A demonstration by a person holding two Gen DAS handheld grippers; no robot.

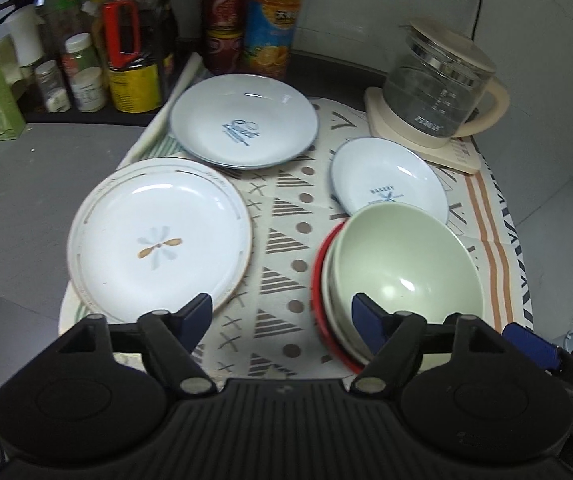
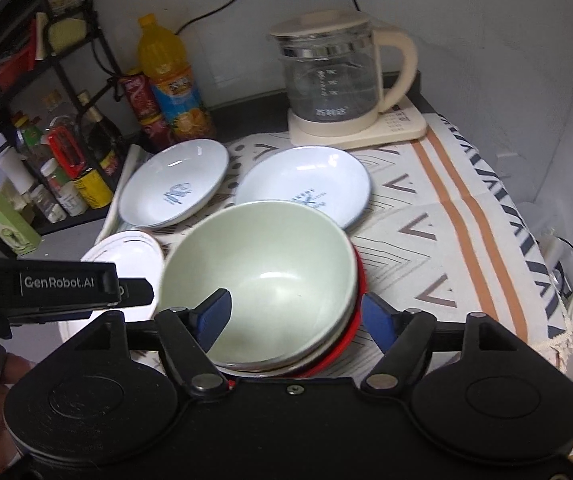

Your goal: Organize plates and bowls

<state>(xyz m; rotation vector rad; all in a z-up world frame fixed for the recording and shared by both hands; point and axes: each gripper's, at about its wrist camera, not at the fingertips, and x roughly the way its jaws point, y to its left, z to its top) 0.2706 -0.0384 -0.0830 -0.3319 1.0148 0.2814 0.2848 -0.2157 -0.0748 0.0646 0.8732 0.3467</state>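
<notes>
In the left wrist view the left gripper [image 1: 281, 322] hangs over the patterned cloth [image 1: 286, 216] with its blue-padded jaws spread wide and nothing but bare cloth between them. The flower plate [image 1: 160, 236] lies at about 10 o'clock from that gap, its near rim just beside the left pad. The stack of bowls, a green bowl [image 1: 402, 264] nested on a white one and a red bowl [image 1: 320, 276] at the bottom, sits at about 2 o'clock, and the right pad stands in front of its near rim. Farther off, the blue-logo plate [image 1: 244, 124] lies at 12 o'clock and the small bakery plate [image 1: 386, 180] at 1 o'clock, partly behind the green bowl. A glass kettle [image 1: 440, 88] stands at the far right corner.

In the right wrist view the right gripper [image 2: 296, 320] is also spread apart. Its left pad hangs above the green bowl's [image 2: 262, 272] hollow, its right pad outside the stacked rims, so the near right edge of the stack lies between the jaws with neither pad pressing on it.
</notes>
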